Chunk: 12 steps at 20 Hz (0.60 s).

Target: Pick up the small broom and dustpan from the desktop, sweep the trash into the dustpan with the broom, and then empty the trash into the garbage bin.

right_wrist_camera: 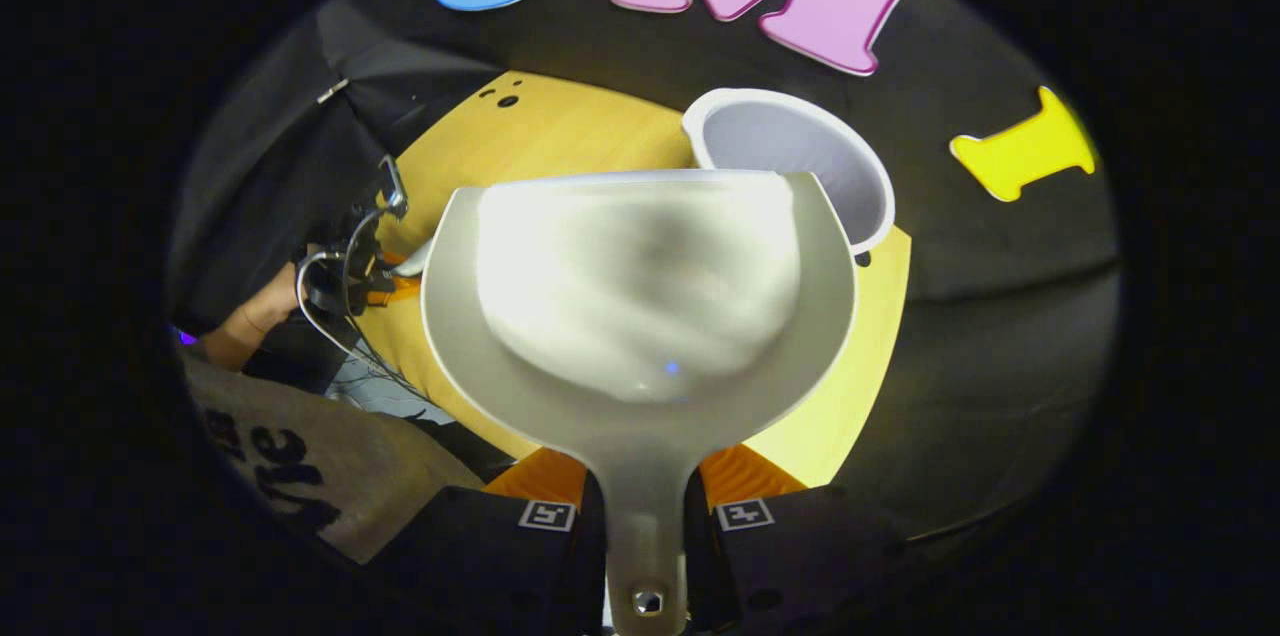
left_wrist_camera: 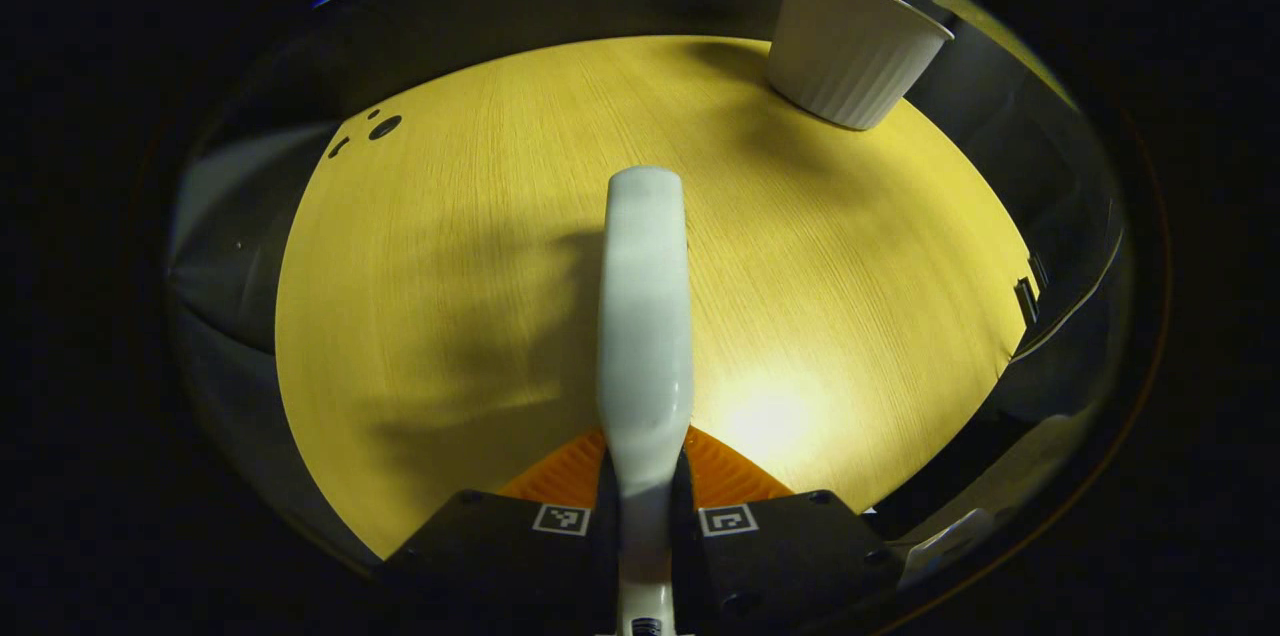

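- Left gripper view, starting at nine o'clock: bare yellow wooden surface (left_wrist_camera: 450, 296), with a few small dark holes (left_wrist_camera: 384, 127) near its far edge at about ten o'clock. I see no trash on it.
- At the centre, the broom (left_wrist_camera: 645, 316) shows as a white handle running up from six o'clock, held above the surface. The left tongs (left_wrist_camera: 645, 516) are clamped on its lower end, a finger pressing each side, so the handle points straight ahead along the fingers.
- At one o'clock stands the garbage bin (left_wrist_camera: 850, 51), a white ribbed tub upright at the far edge of the surface.
- Right gripper view, at nine o'clock: a hand (right_wrist_camera: 255, 316) with cables, holding the other gripper low beside the surface, well apart from the pan.
- At the centre, the dustpan (right_wrist_camera: 640, 276) is carried level, its mouth facing away; the right tongs (right_wrist_camera: 645, 516) are clamped on its handle at six o'clock. The pan looks empty, though glare blurs its floor.
- At one o'clock, just beyond the pan's front lip, is the bin's open mouth. That placement suggests the emptying step, probably done or nearly so.
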Tool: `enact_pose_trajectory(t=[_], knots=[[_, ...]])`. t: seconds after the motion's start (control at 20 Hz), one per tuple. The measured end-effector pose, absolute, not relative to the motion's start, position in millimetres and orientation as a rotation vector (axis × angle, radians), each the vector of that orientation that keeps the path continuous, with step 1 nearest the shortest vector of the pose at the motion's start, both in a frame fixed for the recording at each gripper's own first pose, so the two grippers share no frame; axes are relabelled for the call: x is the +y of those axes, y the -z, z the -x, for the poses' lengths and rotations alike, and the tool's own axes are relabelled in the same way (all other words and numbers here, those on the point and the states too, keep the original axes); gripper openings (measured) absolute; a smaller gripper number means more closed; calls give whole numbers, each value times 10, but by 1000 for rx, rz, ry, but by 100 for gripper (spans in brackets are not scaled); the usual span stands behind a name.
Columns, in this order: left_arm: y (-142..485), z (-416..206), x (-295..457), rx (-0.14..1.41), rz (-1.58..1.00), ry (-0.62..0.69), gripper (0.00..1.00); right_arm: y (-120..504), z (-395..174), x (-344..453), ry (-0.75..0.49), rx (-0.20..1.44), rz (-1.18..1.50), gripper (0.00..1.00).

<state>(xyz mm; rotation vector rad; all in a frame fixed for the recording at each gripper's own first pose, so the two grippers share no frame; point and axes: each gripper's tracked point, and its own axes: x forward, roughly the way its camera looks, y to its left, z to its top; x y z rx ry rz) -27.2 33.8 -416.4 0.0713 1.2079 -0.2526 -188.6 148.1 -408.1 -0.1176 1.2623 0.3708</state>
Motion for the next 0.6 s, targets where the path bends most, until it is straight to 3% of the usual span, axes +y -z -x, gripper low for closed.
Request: enact_pose_trajectory(t=[0.25,0.3,0.6], knots=[[4202,276,336,1213,-83,234,25,4856,2266,2099,-375,1326,63,36],[4205,280,331,1214,-87,231,25,5007,2305,2167,-363,1337,56,32],[4214,292,334,1224,-111,217,25,5791,2458,2389,-294,1356,25,36]])
